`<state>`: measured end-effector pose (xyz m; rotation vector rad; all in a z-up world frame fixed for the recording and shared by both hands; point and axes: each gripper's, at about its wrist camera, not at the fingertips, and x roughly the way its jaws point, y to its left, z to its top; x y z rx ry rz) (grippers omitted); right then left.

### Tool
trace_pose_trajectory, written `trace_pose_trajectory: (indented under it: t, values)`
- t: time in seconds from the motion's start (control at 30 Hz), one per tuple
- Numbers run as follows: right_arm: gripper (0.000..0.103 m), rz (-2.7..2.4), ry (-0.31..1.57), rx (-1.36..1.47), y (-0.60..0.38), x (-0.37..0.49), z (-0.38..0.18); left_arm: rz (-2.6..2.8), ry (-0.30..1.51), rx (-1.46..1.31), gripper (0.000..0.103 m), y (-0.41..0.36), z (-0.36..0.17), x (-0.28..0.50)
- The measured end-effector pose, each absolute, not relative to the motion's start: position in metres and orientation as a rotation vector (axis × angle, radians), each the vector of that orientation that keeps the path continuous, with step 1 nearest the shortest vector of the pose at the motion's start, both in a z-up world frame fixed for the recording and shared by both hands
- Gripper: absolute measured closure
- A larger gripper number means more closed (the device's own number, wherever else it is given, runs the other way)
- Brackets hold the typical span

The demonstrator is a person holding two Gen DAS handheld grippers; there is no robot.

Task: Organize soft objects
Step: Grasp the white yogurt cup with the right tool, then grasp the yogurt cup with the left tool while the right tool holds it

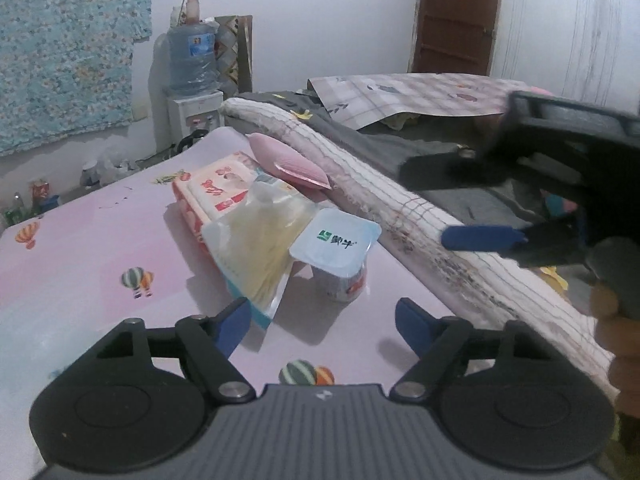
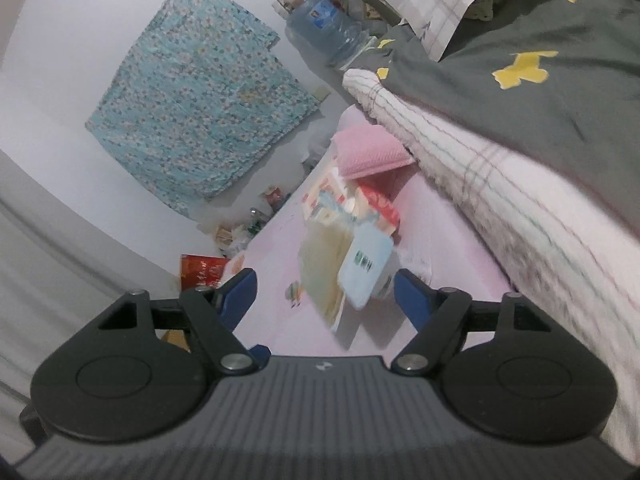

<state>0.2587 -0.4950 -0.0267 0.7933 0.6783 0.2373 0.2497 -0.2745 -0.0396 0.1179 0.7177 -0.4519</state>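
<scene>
On a pink balloon-print surface (image 1: 92,236) lies a small pile. A yogurt cup (image 1: 336,248) with a pale blue lid stands in front, and a clear bag (image 1: 256,240) of yellowish contents leans beside it. Behind them lie a red-and-white wipes pack (image 1: 216,190) and a pink pouch (image 1: 292,162). My left gripper (image 1: 324,326) is open just short of the cup and bag, nothing between its fingers. My right gripper (image 1: 452,206) comes in from the right, above the rolled bedding. In the right wrist view, the right gripper (image 2: 326,294) is open, with the cup (image 2: 364,268), bag (image 2: 322,264), pack (image 2: 378,204) and pouch (image 2: 366,152) ahead of it.
A rolled checked blanket (image 1: 360,188) borders the pile on the right, with a grey quilt (image 2: 520,120) with yellow shapes behind it. A water dispenser with a blue bottle (image 1: 192,60) stands at the far wall, clutter on the floor (image 1: 40,196) beside it. A hand (image 1: 616,320) holds the right gripper.
</scene>
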Motion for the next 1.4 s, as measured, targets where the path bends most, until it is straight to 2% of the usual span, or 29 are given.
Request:
trace_pose_trajectory:
  t: [0.2,0.53,0.73,1.17,1.2,1.23,1.37,1.4]
  values:
    - [0.049,0.212,0.749,0.762,-0.496,0.307,-0.049,-0.470,0.750,0.112,0.034,-0.291,-0.055,0.276]
    - [0.061,0.234,0.826,0.776,-0.495,0.348,-0.083,-0.453,0.795,0.101,0.047,-0.315,-0.076,0.308]
    - [0.075,0.268,0.829,0.753,-0.488,0.351,-0.085,-0.426,0.806,0.083,0.059,-0.317,-0.080,0.312]
    - [0.079,0.287,0.807,0.733,-0.482,0.286,-0.055,-0.456,0.804,0.072,0.064,-0.307,-0.058,0.274]
    - [0.084,0.305,0.811,0.742,-0.481,0.279,-0.053,-0.463,0.782,0.073,0.081,-0.306,-0.053,0.268]
    - [0.085,0.328,0.817,0.763,-0.479,0.273,-0.052,-0.483,0.763,0.079,0.102,-0.306,-0.046,0.262]
    - [0.086,0.317,0.777,0.746,-0.472,0.242,-0.035,-0.511,0.735,0.138,0.098,-0.310,-0.032,0.241]
    - [0.086,0.312,0.774,0.754,-0.474,0.238,-0.034,-0.514,0.737,0.135,0.091,-0.309,-0.032,0.238]
